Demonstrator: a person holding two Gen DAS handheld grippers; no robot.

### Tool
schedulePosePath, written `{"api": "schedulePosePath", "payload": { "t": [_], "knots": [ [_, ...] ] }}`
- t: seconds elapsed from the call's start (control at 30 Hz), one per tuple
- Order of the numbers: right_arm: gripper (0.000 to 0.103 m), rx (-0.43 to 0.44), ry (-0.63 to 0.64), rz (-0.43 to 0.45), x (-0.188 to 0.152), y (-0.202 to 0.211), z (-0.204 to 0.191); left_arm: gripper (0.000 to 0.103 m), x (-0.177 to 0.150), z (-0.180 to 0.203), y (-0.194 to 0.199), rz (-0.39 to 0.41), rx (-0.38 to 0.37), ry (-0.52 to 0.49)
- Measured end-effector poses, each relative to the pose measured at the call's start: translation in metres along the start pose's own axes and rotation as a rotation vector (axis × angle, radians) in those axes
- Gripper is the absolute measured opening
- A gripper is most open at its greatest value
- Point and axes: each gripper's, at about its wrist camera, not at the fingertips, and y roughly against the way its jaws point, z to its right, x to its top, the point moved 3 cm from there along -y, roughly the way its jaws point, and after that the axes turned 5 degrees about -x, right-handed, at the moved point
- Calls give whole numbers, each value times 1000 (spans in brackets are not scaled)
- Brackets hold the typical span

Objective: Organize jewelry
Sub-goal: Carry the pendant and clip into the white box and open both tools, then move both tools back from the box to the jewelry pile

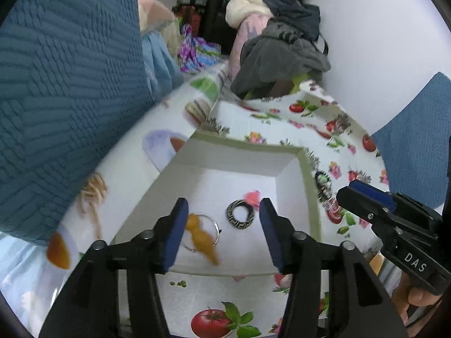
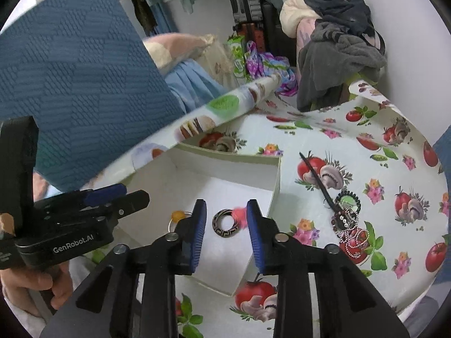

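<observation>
Two open tools, left (image 2: 132,195) marked "GenRobot.AI", right (image 1: 352,188) marked "DAS"

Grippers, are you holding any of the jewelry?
No. The left gripper and the right gripper are both open and empty above the white box; the patterned ring lies loose inside.

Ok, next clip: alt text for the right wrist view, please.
The open right gripper hovers over a shallow white box holding a black patterned ring, a pink piece and an amber earring. Beaded jewelry lies outside on the tomato-print tablecloth; the left gripper enters from the left.
</observation>
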Motion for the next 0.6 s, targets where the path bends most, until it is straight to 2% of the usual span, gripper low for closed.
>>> {"api": "schedulePosePath", "payload": {
  "t": [0.07, 0.2, 0.4, 0.6],
  "knots": [
    [28, -4, 14, 29, 5, 15, 1, 55, 4, 6, 11, 19, -7, -2],
    [28, 0, 26, 79, 13, 42, 3, 68, 13, 22, 37, 82, 13, -29],
    [28, 6, 36, 159, 23, 84, 13, 72, 18, 46, 68, 163, -6, -41],
    [28, 0, 34, 226, 22, 115, 31, 72, 16, 68, 83, 218, -31, -52]
  ]
}}
